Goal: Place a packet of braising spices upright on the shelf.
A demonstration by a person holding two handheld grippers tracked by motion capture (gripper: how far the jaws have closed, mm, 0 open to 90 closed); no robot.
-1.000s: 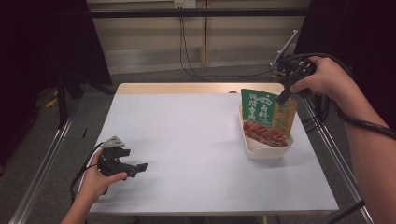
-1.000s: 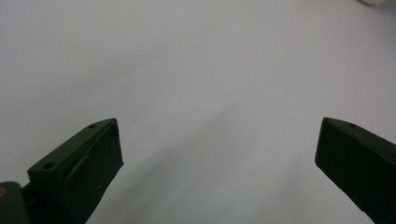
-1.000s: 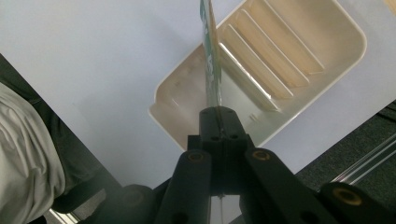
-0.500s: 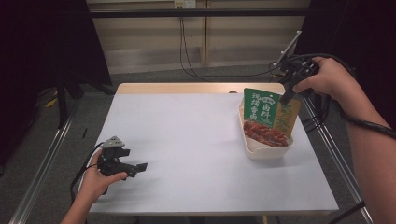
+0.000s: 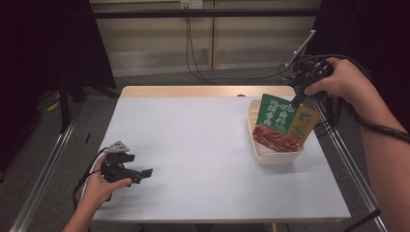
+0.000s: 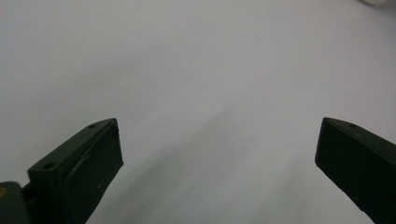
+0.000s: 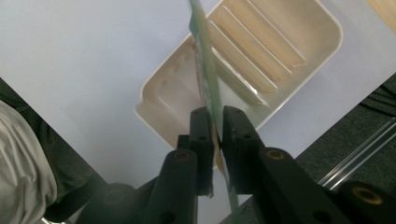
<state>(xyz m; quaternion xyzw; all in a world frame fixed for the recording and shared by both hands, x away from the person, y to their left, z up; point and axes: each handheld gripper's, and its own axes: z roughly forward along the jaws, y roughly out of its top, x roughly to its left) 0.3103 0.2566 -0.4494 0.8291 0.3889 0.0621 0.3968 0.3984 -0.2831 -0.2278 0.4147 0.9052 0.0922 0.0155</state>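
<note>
A flat food packet [image 5: 281, 123], green and yellow with a picture of red meat, hangs tilted over a cream ribbed tray [image 5: 275, 154] at the table's right. My right gripper [image 5: 296, 100] is shut on the packet's top edge; in the right gripper view the packet [image 7: 205, 74] runs edge-on between the jaws, my gripper [image 7: 215, 122] above the tray [image 7: 243, 60]. The packet's lower end sits inside the tray. My left gripper [image 5: 145, 172] rests low over the table's front left, open, its fingers [image 6: 93, 158] wide apart with bare white surface between them.
The white table [image 5: 193, 145] has a wooden strip along its far edge. Metal rails [image 5: 43, 164] run along both sides of the table. Cables hang down the back wall [image 5: 193, 48]. A person's forearms enter from the bottom left and from the right.
The right gripper has carried the packet slightly left and tilted it more, its lower end staying in the tray. The left gripper has stayed in place.
</note>
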